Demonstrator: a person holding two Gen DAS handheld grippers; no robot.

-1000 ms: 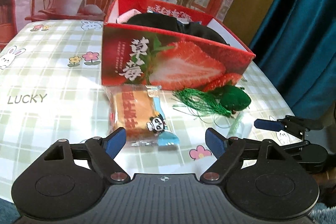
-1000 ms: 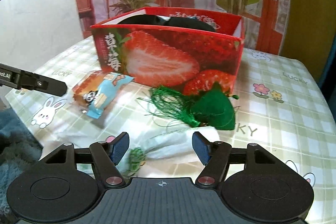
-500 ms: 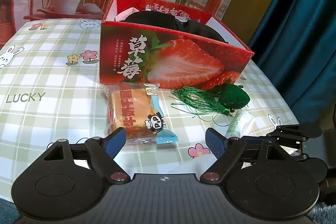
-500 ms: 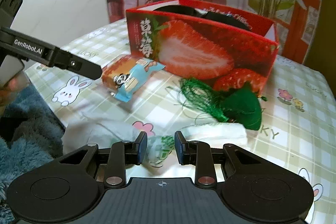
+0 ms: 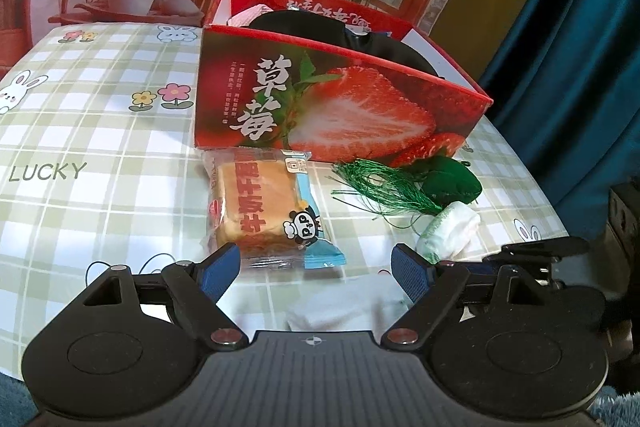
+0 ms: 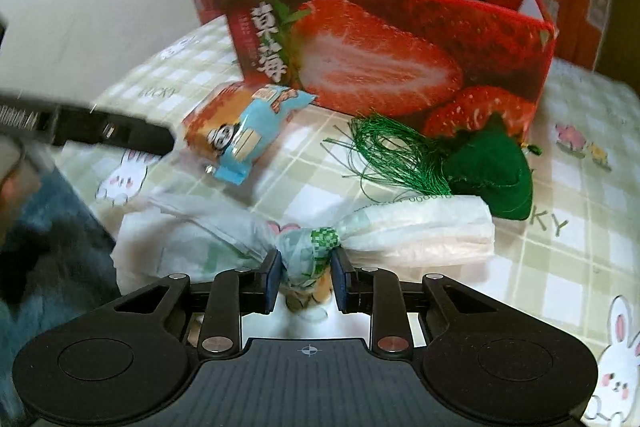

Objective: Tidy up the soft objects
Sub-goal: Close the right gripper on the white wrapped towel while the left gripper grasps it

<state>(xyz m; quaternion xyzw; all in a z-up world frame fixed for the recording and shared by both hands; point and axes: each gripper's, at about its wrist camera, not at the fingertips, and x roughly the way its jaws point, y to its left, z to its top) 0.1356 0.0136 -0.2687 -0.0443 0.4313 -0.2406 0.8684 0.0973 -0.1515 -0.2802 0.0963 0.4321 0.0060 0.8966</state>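
Observation:
A white and green soft packet (image 6: 420, 227) lies on the checked tablecloth. My right gripper (image 6: 306, 267) is closing on its bunched middle, and the pads press on it. In the left wrist view the same packet (image 5: 452, 227) sits in front of a green tasselled sachet (image 5: 452, 183). My left gripper (image 5: 316, 267) stands open just short of a wrapped bread packet (image 5: 256, 207), with nothing between its fingers. Behind them stands a red strawberry box (image 5: 340, 107) with a black soft item (image 5: 312, 27) inside.
The tablecloth (image 5: 100, 131) runs far to the left of the box. A blue curtain (image 5: 580, 27) hangs at the right. One finger of the left gripper (image 6: 112, 135) reaches in beside the bread packet (image 6: 240, 131). A teal rug (image 6: 48, 227) lies below the table edge.
My right gripper moved forward and down to the white and green packet, and its jaws narrowed onto the packet's middle. The left gripper stayed put and open.

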